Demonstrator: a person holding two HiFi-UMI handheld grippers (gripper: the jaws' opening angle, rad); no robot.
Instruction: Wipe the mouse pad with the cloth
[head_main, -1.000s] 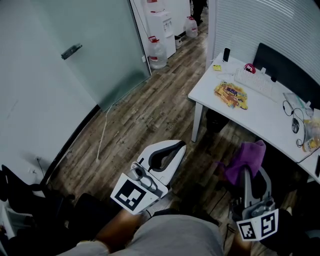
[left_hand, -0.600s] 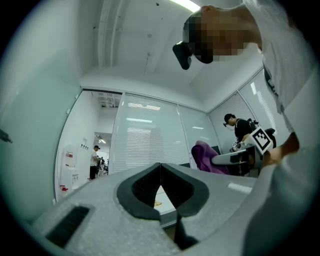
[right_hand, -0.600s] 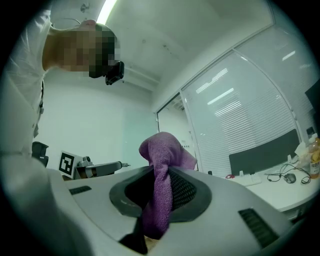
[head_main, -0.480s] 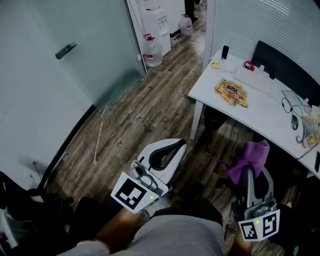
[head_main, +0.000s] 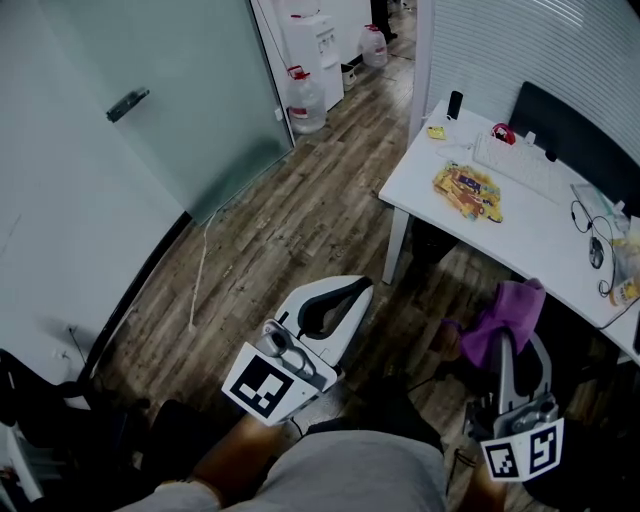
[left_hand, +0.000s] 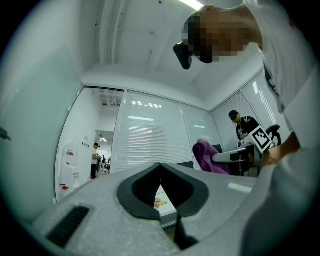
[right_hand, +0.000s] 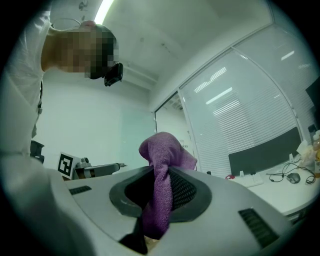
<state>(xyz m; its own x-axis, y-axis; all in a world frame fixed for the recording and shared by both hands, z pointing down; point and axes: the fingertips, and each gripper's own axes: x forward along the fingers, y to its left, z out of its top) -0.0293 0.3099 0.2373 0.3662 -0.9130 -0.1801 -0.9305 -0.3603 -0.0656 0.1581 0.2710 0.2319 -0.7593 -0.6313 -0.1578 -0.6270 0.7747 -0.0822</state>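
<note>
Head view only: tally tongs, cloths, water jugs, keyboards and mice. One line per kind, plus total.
Tongs: 2, left tongs and right tongs
Purple cloth: 1, held in the right tongs
Water jugs: 2
Keyboard: 1
Mouse: 1
Total: 7

We hold our left gripper low in front of us, jaws closed tip to tip with nothing between them. To its right, pointing the same way, our right gripper has its jaws clamped on the purple cloth.
</note>
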